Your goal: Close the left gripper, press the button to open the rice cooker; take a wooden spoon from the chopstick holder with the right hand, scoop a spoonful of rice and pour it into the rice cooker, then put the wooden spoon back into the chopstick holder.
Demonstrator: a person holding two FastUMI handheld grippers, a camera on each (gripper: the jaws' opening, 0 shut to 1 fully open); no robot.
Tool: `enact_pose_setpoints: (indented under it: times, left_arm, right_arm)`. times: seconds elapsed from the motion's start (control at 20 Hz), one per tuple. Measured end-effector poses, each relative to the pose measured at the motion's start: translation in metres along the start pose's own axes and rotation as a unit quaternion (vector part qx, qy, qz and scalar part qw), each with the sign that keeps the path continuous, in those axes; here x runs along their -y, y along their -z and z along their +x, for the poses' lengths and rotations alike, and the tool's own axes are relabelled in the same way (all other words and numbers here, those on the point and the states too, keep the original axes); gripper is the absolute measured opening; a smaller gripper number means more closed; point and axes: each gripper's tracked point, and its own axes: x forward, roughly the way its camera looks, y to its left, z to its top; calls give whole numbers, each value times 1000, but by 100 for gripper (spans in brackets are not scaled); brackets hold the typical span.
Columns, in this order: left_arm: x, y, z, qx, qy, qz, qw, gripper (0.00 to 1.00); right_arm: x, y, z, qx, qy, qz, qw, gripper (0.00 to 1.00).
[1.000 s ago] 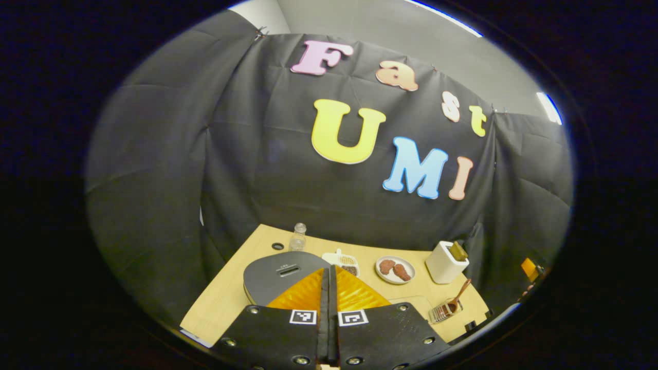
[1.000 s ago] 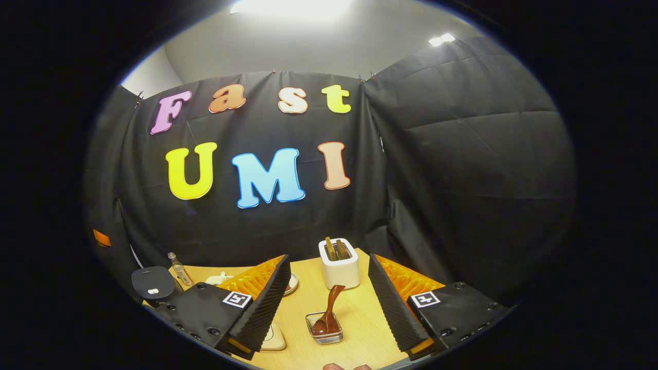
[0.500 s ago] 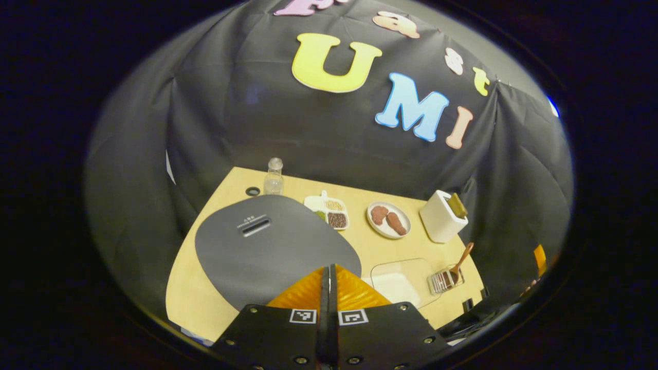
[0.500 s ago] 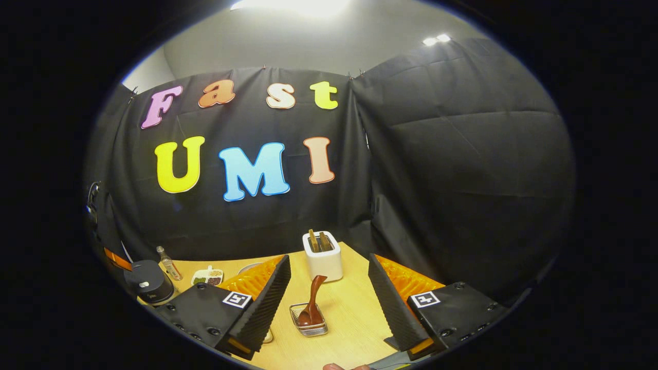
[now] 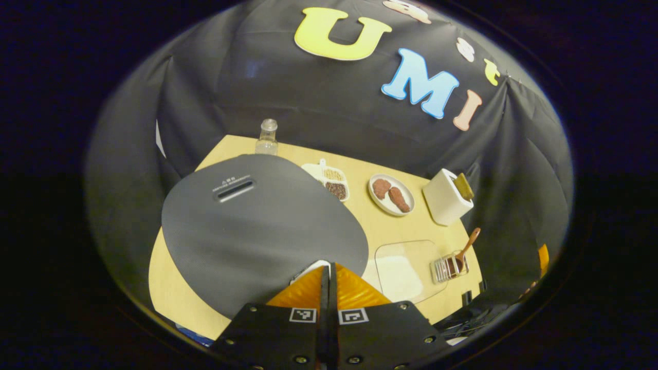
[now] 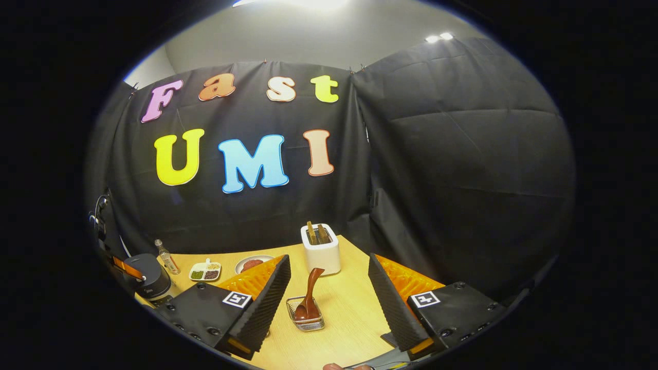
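Rice cooker, matte rounded grey lid, under pressed-together left tool.

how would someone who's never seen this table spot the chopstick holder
Find the white toaster at the back of the wooden table. Just in front of it stands the chopstick holder, a small wire basket. It is the one container with a wooden spoon leaning out of it.
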Motion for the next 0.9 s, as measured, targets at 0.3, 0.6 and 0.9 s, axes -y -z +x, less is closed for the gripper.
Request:
enact_pose_setpoints:
  times: [0.3, 0.6, 0.9]
  left_arm:
    - [-3, 5, -3, 8, 8, -37, 999, 1]
    - [-6, 11, -2, 28, 19, -81, 996, 1]
    - [-2, -5, -22, 113, 0, -77, 991, 1]
  right_arm:
    - [-6, 8, 2, -12, -12, -3, 1000, 96]
    - [-10, 17, -4, -21, -22, -7, 1000, 96]
    - [-4, 14, -7, -20, -19, -3, 1000, 94]
